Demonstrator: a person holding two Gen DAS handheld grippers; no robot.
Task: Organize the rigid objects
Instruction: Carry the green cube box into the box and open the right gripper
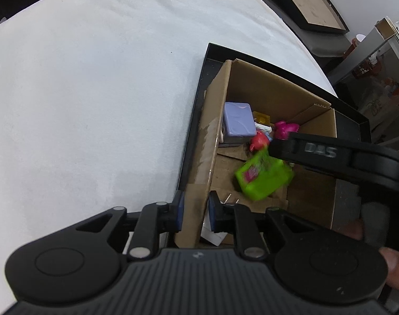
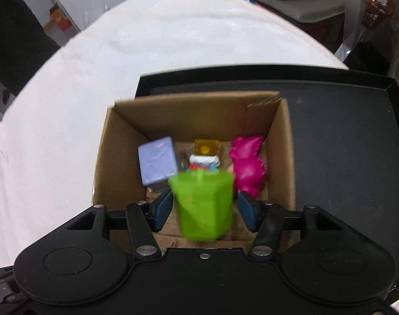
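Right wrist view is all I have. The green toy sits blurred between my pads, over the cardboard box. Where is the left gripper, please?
Observer: The left gripper is shut on one side wall of the cardboard box, near its close end.
Operator: Does the toy hang from my fingers there?
Observer: In the left wrist view the green toy shows just below one fingertip of the right gripper, inside the box and blurred. I cannot tell whether they touch.

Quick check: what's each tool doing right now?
Left tool: closed on the cardboard box wall.
Right tool: open, the blurred green container between its pads, gaps on both sides.
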